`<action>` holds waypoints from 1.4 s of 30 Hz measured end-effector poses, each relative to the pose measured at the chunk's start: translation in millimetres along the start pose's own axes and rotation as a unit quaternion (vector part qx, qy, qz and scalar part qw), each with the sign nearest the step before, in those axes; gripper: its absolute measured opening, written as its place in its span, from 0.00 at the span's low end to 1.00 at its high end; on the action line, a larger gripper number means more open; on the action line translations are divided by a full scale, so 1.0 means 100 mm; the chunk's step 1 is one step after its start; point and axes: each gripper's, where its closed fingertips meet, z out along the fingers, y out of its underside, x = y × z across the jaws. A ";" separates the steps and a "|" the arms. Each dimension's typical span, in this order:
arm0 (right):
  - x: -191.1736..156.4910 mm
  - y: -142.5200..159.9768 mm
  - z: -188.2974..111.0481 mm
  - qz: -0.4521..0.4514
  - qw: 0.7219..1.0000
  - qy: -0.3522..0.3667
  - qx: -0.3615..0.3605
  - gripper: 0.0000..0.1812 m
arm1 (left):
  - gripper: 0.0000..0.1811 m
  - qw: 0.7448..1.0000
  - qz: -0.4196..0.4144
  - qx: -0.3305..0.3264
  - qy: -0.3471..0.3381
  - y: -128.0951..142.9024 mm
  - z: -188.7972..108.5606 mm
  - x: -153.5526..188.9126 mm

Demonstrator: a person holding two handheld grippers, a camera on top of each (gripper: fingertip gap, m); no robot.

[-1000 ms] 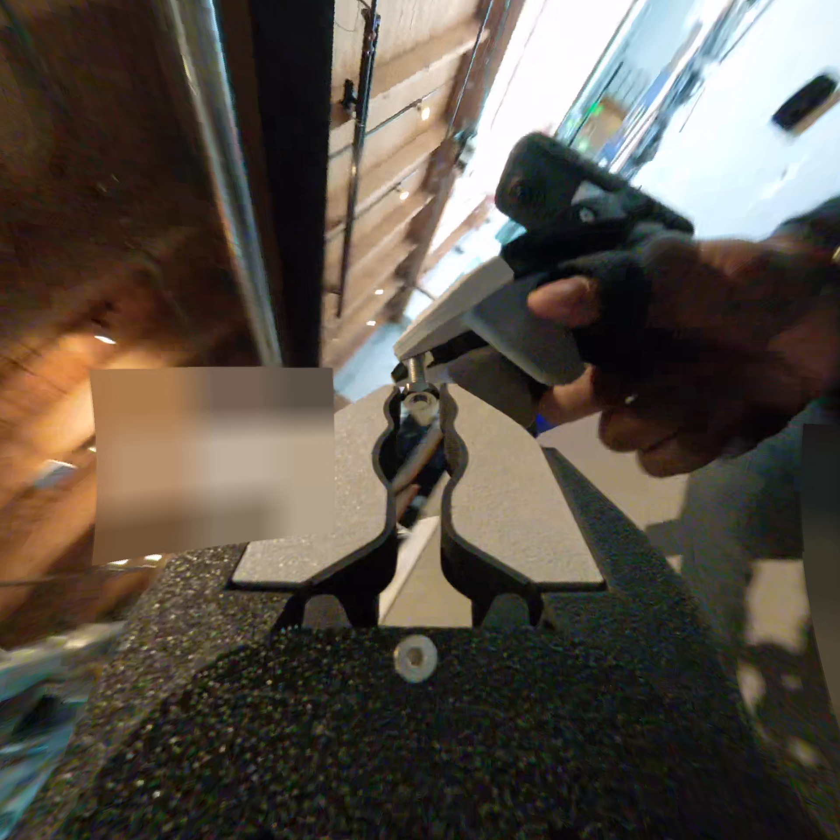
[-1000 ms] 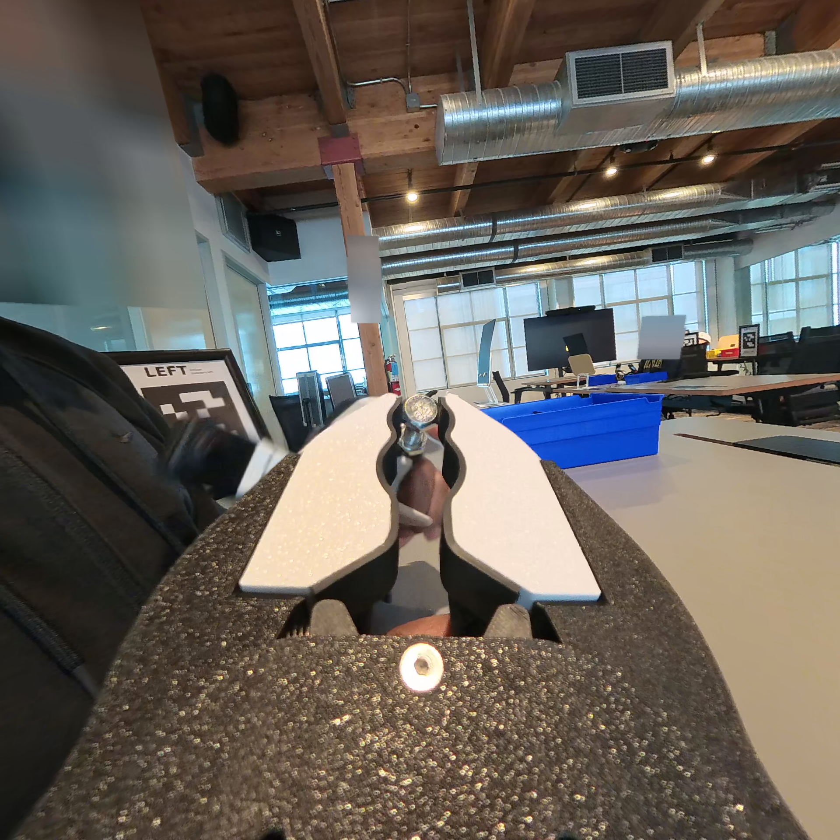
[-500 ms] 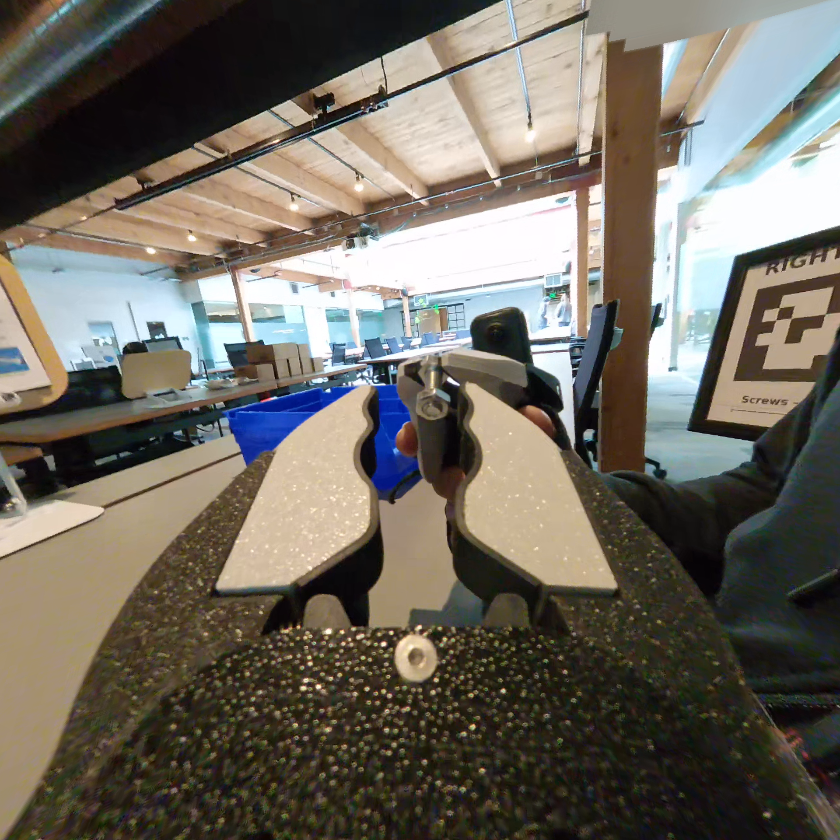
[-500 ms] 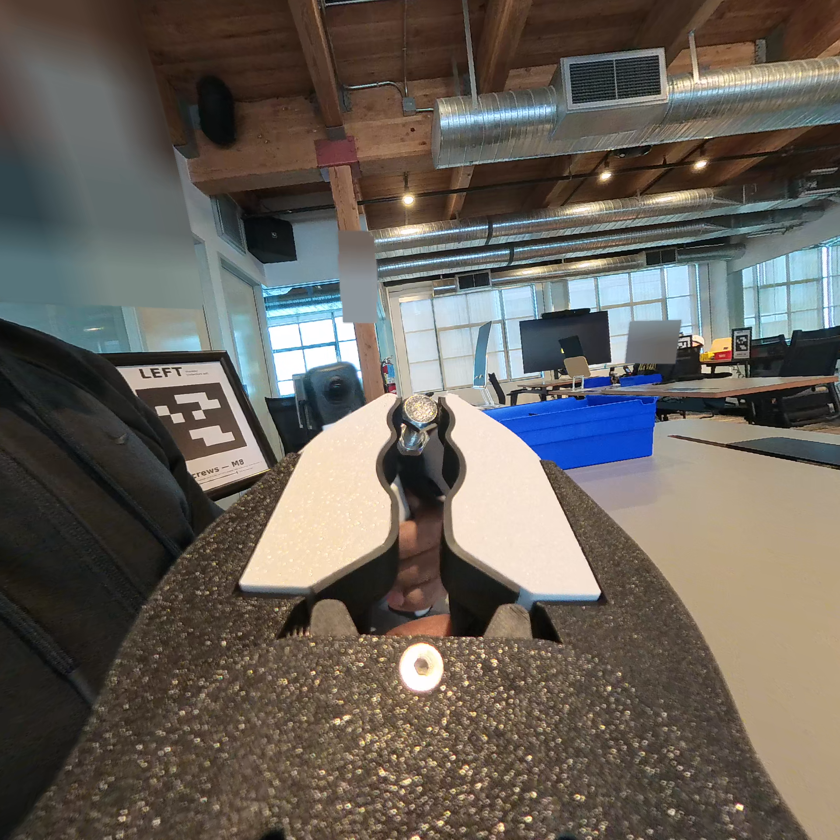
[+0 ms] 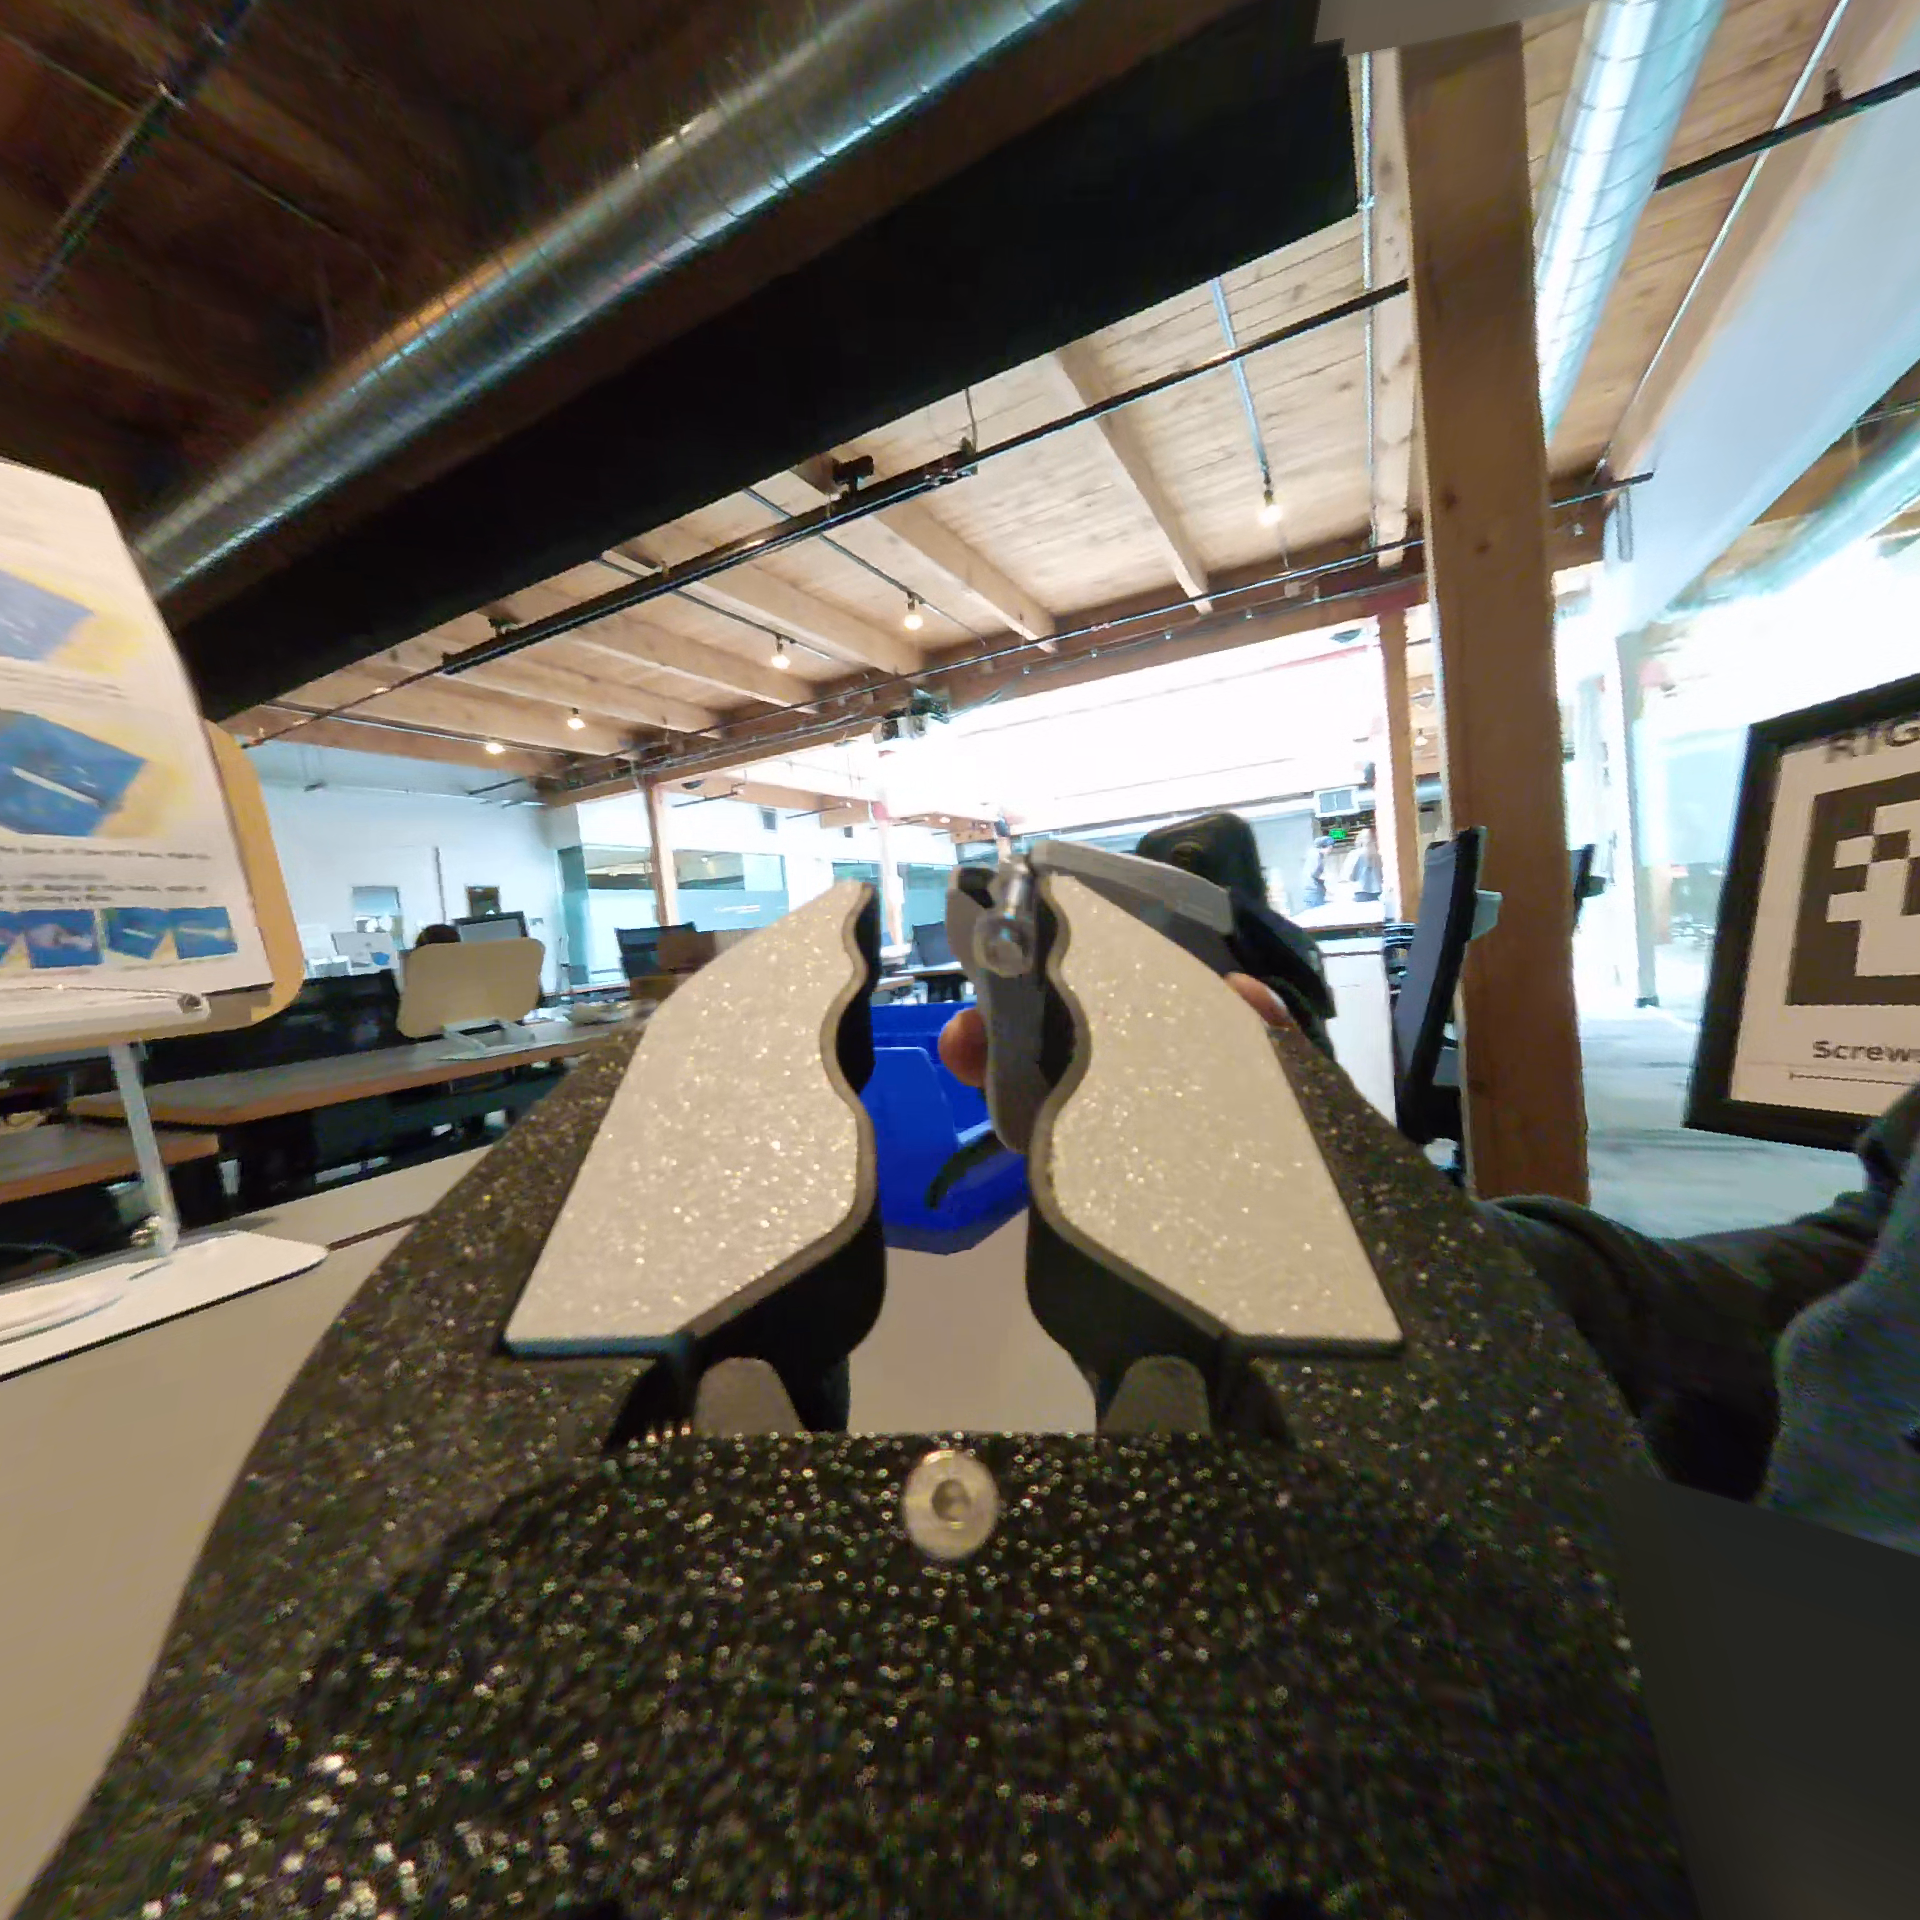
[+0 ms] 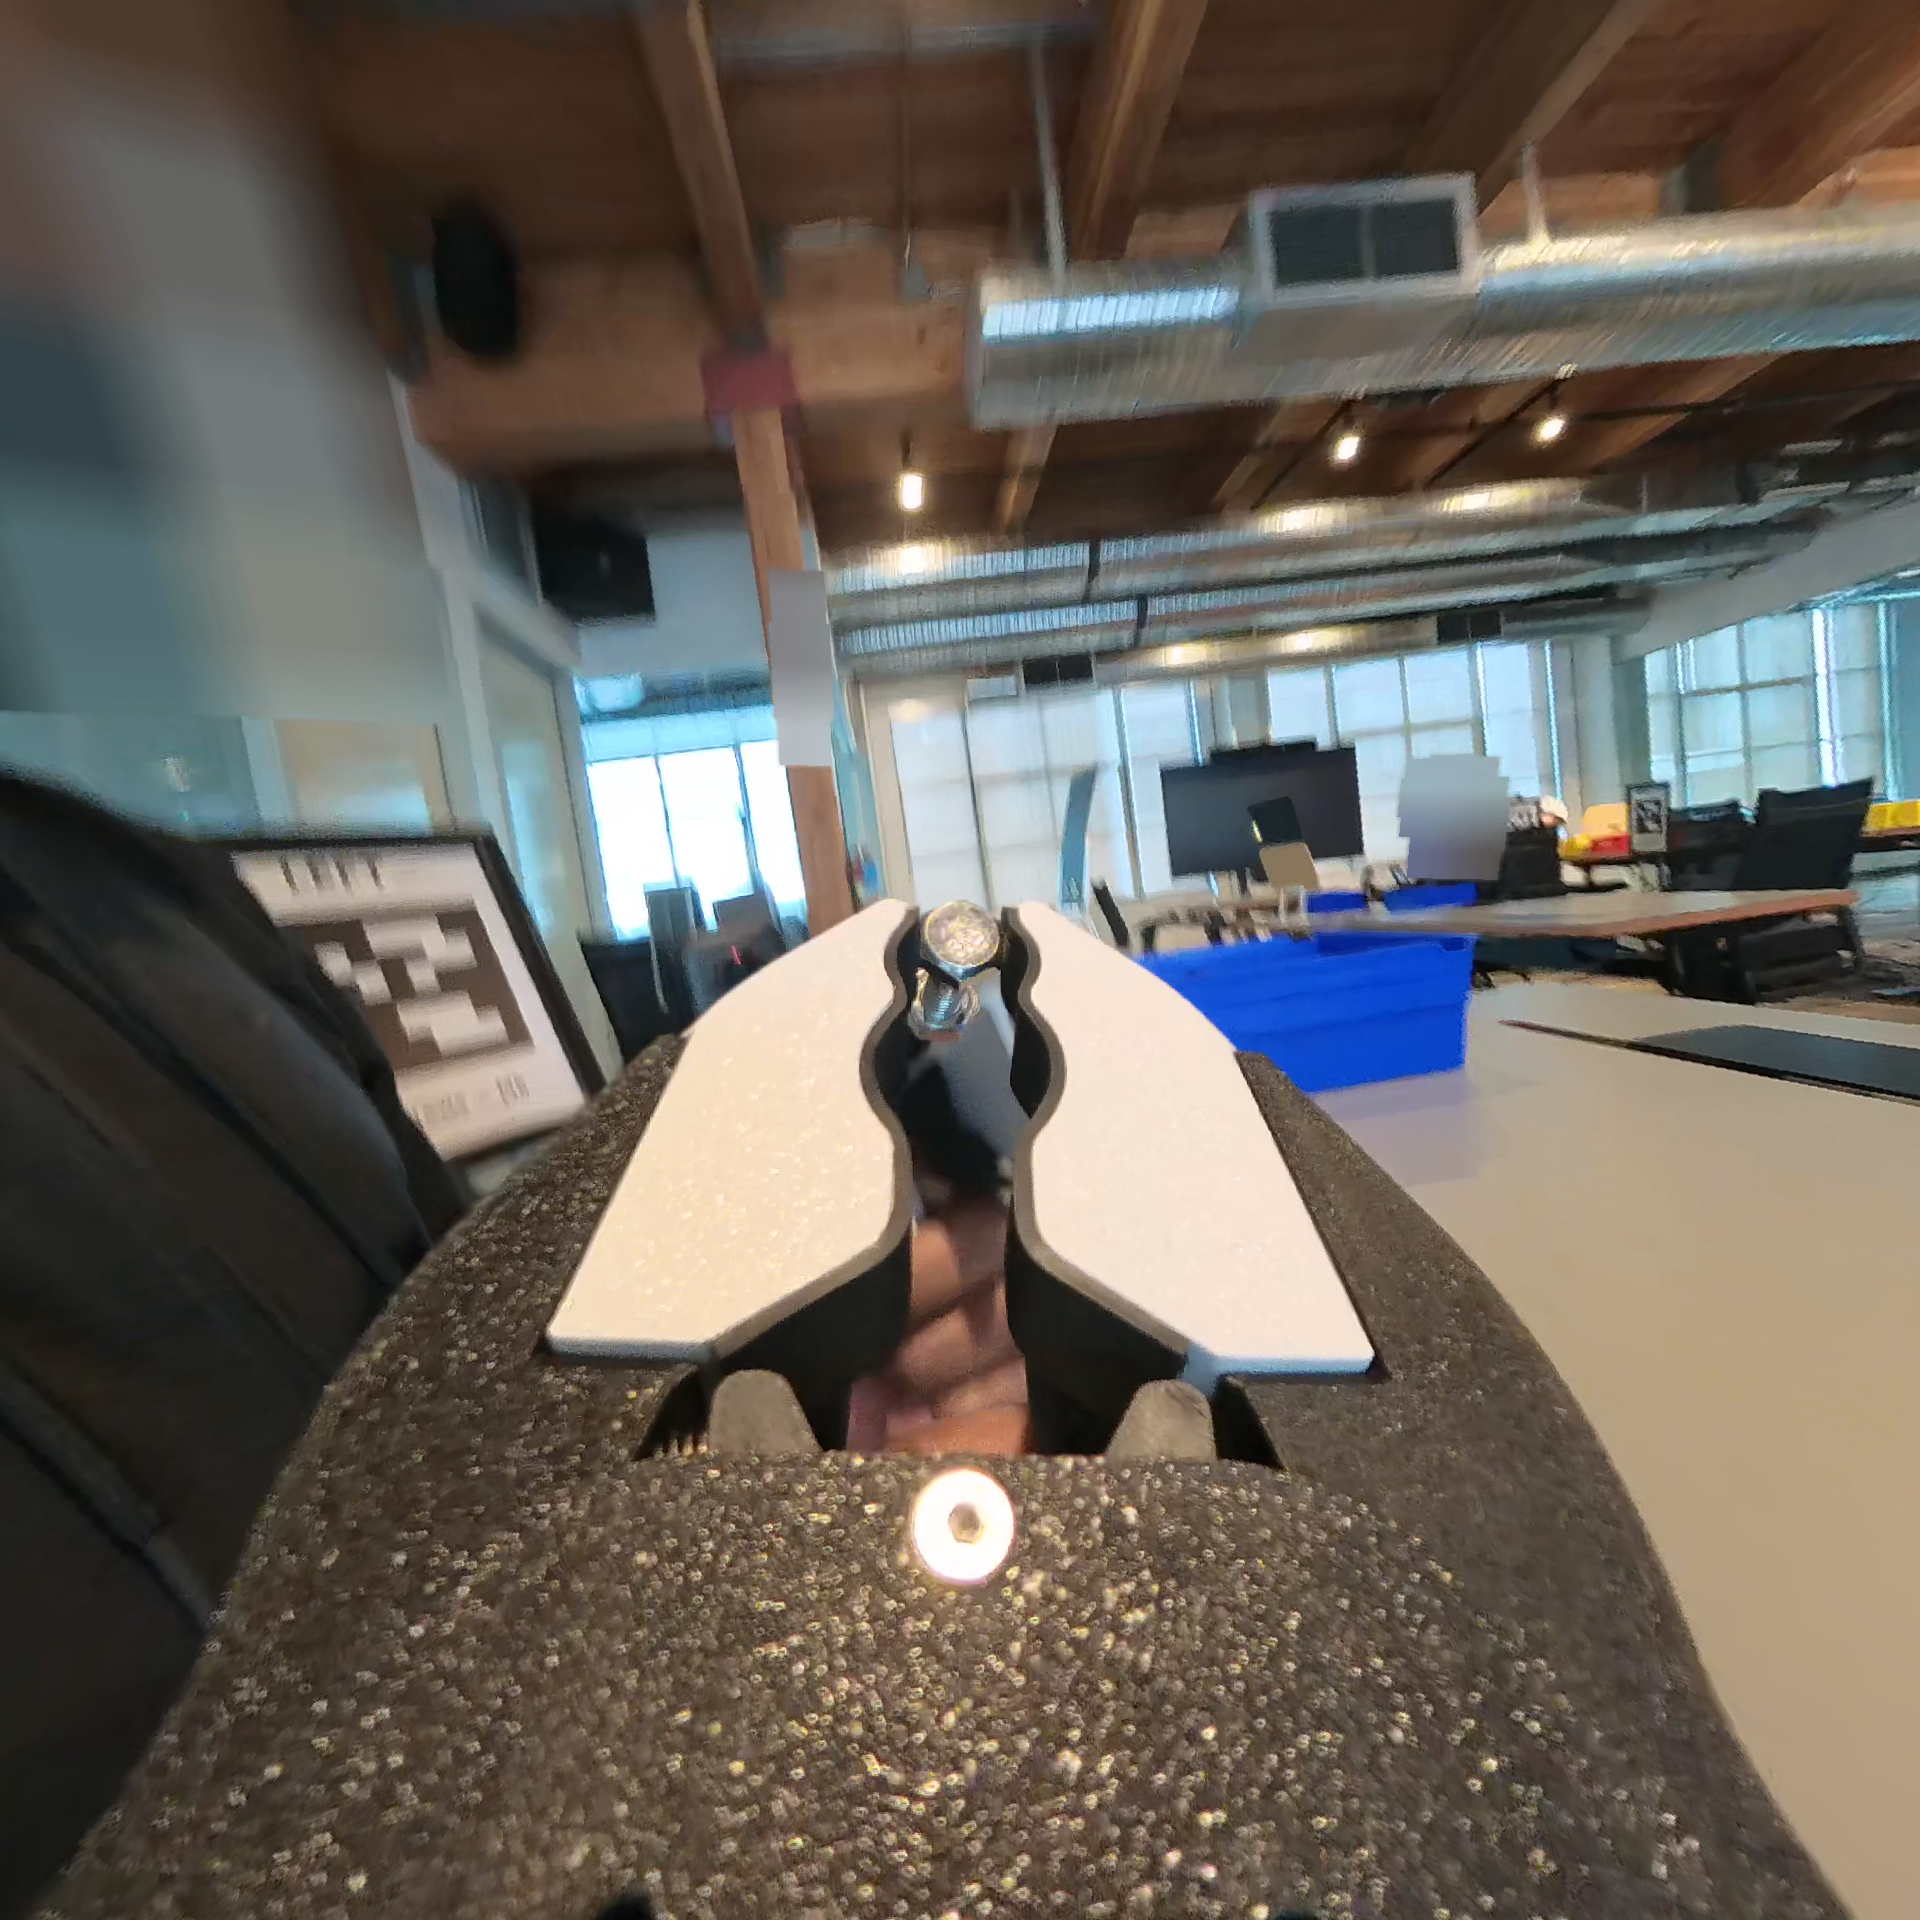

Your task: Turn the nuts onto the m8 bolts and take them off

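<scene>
My right gripper [image 6: 961, 930] is shut on the hex head of a silver M8 bolt [image 6: 958, 935], held in the air, with a nut [image 6: 940, 1013] on the thread just below the head. In the left wrist view the right gripper [image 5: 1132, 904] points at me and holds the bolt and nut [image 5: 1003, 940]. My left gripper [image 5: 956, 914] is open. The bolt end sits between its tips, close to the right finger [image 5: 1164, 1143], and neither finger presses on it. A hand shows behind the bolt.
A blue bin [image 5: 925, 1091] stands on the grey table [image 6: 1662, 1247] and also shows in the right wrist view [image 6: 1340, 997]. Framed marker signs [image 5: 1829, 935] [image 6: 416, 987] stand by the person's dark sleeves. An instruction sheet on a stand [image 5: 104, 779] is at the left. My two grippers' fingertips are within a few centimetres of each other.
My left gripper has let go of the nut, opened, and swung from a tilted pose to level. My right gripper has kept hold of the bolt and shifted slightly.
</scene>
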 end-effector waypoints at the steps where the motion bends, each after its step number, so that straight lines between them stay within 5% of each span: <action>1: 0.00 -0.02 0.01 0.009 1.000 0.001 0.012 0.08 | 0.15 1.000 -0.009 -0.002 0.009 0.01 0.00 0.02; 12: -0.13 -0.01 -0.04 -0.008 0.998 0.028 0.048 0.08 | 0.15 0.991 -0.101 -0.007 0.090 0.07 0.05 0.25; 34: -0.12 0.07 -0.05 -0.026 0.998 0.040 0.034 0.08 | 0.08 0.988 -0.116 -0.044 0.094 0.17 0.06 0.24; 38: -0.11 0.06 -0.05 -0.022 0.998 0.042 0.034 0.08 | 0.08 0.996 0.036 -0.057 0.051 0.17 0.07 0.23; 42: -0.09 0.07 -0.06 -0.020 0.998 0.046 0.034 0.08 | 0.08 0.943 0.322 -0.079 -0.013 0.21 0.07 0.19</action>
